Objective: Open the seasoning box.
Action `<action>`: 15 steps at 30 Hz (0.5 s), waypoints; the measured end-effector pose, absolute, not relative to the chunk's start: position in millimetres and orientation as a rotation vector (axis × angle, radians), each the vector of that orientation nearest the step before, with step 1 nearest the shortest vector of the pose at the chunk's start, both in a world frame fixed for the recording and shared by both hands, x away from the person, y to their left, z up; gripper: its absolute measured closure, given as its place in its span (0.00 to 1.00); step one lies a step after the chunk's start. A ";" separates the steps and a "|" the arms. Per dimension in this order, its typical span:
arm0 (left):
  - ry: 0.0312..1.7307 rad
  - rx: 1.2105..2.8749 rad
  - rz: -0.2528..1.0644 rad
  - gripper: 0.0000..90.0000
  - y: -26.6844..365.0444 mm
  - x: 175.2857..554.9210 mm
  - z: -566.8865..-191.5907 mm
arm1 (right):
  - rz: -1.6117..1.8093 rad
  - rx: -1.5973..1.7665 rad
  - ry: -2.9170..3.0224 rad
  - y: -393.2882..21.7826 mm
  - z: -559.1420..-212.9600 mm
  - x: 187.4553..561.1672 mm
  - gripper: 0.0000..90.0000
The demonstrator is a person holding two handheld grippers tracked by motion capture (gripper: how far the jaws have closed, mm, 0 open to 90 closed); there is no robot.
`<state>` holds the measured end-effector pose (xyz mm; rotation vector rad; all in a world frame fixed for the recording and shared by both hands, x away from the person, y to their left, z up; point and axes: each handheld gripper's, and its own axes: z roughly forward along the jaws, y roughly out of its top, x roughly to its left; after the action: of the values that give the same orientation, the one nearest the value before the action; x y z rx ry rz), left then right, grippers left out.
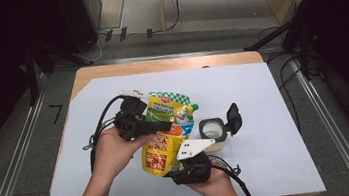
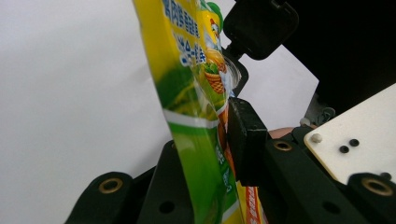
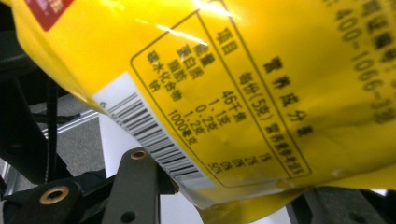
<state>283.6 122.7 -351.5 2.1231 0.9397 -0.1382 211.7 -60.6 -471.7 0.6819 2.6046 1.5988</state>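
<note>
Yellow and green glossy plastic pouch [image 1: 166, 131] with a printed cartoon hangs above the white-covered worktop [image 1: 281, 160] in the high view, stretched between my two grippers. My left gripper [image 1: 163, 125] comes in from the left at the pouch's middle; my right gripper [image 1: 178, 168] sits below its yellow lower end. Just beside it stands a small glass jar [image 1: 213, 131] with its black flip lid open.

From the left gripper view, the pouch [image 2: 196, 140] runs edge-on between the jaws; one black pad presses its right face, so I read that gripper as clamped on the film, though loosely.

From the right gripper view, the pouch's yellow back panel [image 3: 252, 93] with barcode and nutrition table lies over the jaws; I cannot tell whether they pinch it.

I judge the pouch soft, floppy and slick, its liquid contents shifting the weight. Best hold is the flat sealed margins or the stiff spout neck, not the bulging belly.
</note>
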 end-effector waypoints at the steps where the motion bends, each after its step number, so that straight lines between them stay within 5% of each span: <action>1: 0.937 2.122 -0.138 0.89 121.9 283.3 -351.7 | 1.602 0.683 2.605 -60.7 -471.1 210.9 0.67; 15: 0.937 2.136 -0.132 0.86 109.5 281.3 -356.1 | 1.633 0.682 2.602 -65.7 -467.4 205.4 0.67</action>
<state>281.3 109.5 -356.1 2.1355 0.9374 -0.1322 205.4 -65.7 -467.4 0.6821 2.6018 1.6330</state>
